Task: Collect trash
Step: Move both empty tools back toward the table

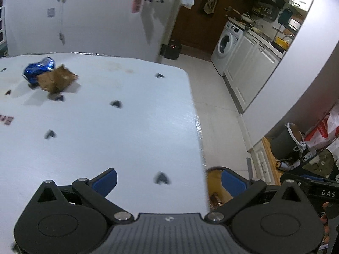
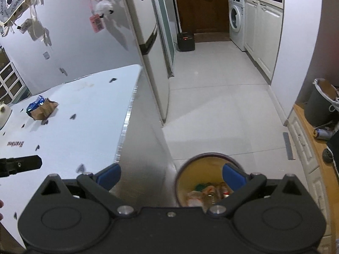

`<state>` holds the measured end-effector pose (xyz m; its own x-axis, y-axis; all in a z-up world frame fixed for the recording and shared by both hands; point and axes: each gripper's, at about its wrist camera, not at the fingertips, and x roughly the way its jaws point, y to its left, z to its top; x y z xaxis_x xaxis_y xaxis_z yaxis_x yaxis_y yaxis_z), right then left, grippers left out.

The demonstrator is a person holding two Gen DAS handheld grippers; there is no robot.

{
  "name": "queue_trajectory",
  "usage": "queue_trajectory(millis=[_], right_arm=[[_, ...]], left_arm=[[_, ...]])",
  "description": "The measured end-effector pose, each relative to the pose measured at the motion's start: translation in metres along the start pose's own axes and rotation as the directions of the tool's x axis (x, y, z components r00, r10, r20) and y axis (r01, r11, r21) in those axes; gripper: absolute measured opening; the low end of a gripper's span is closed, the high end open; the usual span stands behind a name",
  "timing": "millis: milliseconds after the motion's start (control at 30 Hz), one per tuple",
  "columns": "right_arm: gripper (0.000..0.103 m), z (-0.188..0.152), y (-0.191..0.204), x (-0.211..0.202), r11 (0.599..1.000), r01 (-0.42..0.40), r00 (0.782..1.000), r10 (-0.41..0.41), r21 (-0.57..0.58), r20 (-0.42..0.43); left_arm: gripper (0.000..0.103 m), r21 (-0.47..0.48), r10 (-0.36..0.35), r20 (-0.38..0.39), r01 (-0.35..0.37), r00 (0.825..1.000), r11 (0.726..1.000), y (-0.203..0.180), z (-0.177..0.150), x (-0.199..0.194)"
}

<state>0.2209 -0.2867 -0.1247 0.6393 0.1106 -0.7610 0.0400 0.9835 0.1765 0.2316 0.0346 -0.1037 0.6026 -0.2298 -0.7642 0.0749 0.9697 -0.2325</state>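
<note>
Both tools gape empty, the right tool (image 2: 170, 174) over the bin (image 2: 184, 169) beside the tabletop (image 1: 127, 131), so the next pick seems due: the left tool (image 1: 168, 178) must reach the far can (image 1: 39, 68) and paper bag (image 1: 56, 79).

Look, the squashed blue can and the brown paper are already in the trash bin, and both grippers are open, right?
Not quite. The squashed blue can and brown paper lie on the white table, as the left wrist view shows. The trash bin stands on the floor. Both grippers are open.
</note>
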Motion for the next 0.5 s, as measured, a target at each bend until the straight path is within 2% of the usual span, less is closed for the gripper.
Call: queue_trajectory(millis=[200, 500], right_arm=[[0.103, 0.006, 0.072, 0.019, 1.0, -0.016, 1.0, 0.016, -0.011, -0.004], [0.103, 0.032, 0.176, 0.052, 0.993, -0.05, 0.999, 0.05, -0.11, 0.001]], left_arm=[[0.103, -0.019, 0.029, 0.033, -0.029, 0.999, 0.999, 0.071, 0.022, -0.013], [0.103, -0.05, 0.067, 0.085, -0.063, 0.994, 0.997, 0.166, 0.061, -0.019]])
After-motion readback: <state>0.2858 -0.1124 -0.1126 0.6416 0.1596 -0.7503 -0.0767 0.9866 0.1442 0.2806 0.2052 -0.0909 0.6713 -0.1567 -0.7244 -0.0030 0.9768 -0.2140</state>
